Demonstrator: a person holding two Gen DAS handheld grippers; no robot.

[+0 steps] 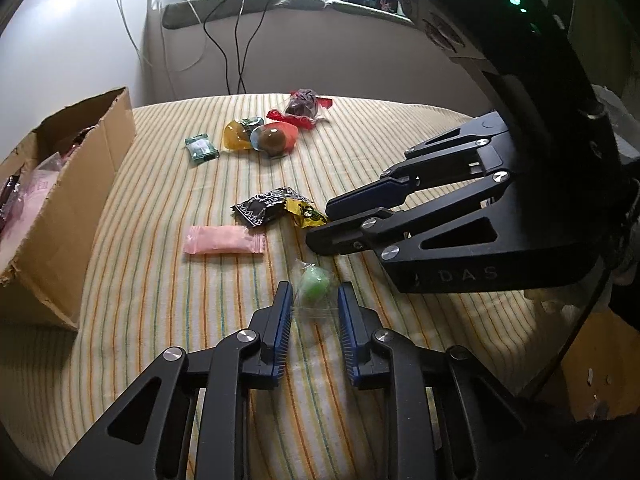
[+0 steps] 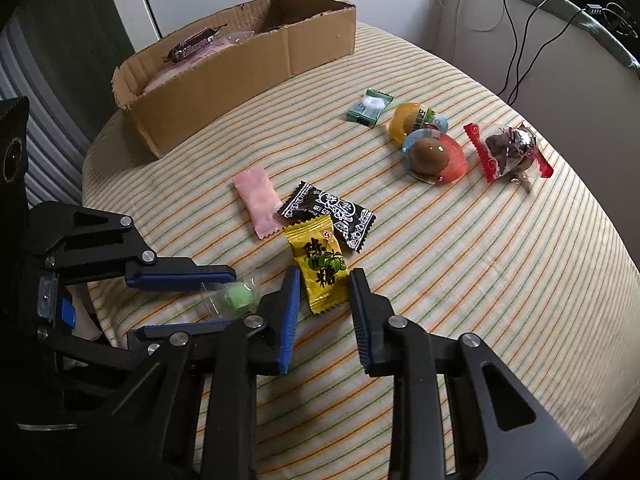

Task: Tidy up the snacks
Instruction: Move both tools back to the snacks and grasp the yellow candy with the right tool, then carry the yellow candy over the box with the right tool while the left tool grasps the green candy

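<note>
right gripper (image 2: 325, 280) astride yellow candy (image 2: 319, 266) | left gripper (image 2: 230, 298) around green candy (image 2: 239, 298)

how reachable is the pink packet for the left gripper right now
Probably not just yet. The left gripper is shut on the green candy, so its jaws are taken. Otherwise the way looks free: the pink packet lies flat just ahead, with nothing over it.

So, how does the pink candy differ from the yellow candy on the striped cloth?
The pink candy has a plain, pale wrapper; the yellow candy has black characters and a green fruit picture printed on it. The pink candy lies free, away from both grippers; the yellow candy lies between the fingers of the right gripper. The pink candy is longer and slimmer; the yellow candy is wider. Both are flat sealed packets with crimped ends, and both touch the black candy.
</note>
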